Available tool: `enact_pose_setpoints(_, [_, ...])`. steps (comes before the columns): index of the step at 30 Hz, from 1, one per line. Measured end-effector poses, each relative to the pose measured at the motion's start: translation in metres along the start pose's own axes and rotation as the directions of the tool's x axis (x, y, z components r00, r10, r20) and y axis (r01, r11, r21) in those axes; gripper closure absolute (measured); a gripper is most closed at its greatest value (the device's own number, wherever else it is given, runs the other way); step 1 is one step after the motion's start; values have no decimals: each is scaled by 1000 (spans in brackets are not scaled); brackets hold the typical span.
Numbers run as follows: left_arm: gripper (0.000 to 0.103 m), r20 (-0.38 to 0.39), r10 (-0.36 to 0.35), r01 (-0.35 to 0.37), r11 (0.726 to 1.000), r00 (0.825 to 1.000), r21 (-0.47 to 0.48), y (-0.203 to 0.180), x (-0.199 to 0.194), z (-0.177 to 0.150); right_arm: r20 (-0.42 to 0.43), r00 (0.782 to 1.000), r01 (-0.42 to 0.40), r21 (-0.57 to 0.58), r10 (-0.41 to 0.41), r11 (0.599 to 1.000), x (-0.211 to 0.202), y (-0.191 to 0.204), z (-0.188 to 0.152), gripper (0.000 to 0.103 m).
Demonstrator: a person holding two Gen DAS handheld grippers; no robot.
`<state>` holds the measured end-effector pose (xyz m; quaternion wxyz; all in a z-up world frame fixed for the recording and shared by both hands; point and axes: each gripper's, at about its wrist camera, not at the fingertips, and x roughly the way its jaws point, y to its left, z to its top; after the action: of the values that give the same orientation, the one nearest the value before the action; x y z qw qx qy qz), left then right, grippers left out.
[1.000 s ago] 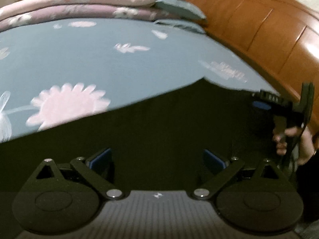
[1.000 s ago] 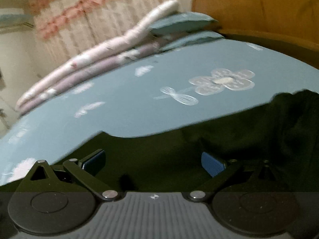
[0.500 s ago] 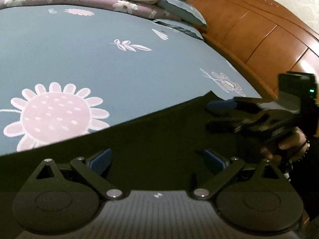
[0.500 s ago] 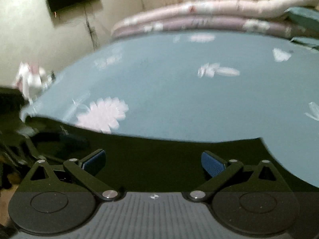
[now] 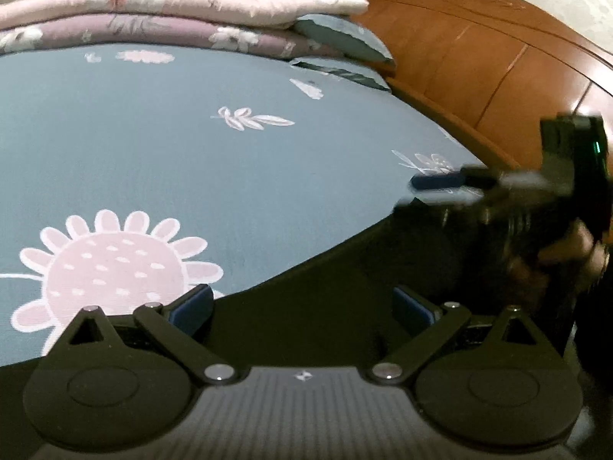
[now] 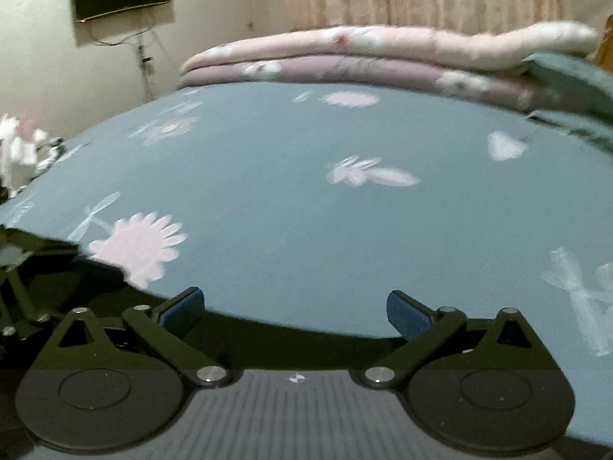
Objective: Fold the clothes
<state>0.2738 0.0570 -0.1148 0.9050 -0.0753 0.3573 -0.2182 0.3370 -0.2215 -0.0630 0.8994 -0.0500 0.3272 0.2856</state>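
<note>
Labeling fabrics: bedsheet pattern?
Teal bedsheet with pink-and-white flower and leaf prints; right wrist view shows it best.

You will find no readable text, label, brand name or number in either view; the small white emblem on each hand-held gripper body is not legible.

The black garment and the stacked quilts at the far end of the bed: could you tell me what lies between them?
Only bare floral bedsheet separates the black garment from the stacked quilts, in both wrist views.
</note>
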Motion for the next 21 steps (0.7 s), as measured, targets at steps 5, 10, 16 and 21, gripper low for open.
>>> enact_pose_setpoints(5, [4,-4,-11,11,1000,1000,-28,8,1,-5,-138,990,-8,178,33,984,8,-65,2,19])
enact_pose_setpoints(10, [4,8,-19,19,999,1000,-32,11,3,-8,-177,968,-132,253,180,958,17,-96,-10,18])
enact_pose_setpoints(16, [4,16,-14,14,1000,1000,-20,9,6,-9,-127,936,-319,98,330,943,-6,-73,-12,18])
enact_pose_setpoints(21, [4,20,-15,15,1000,1000,-12,9,6,-10,-87,930,-359,-3,357,933,-34,-55,-9,18])
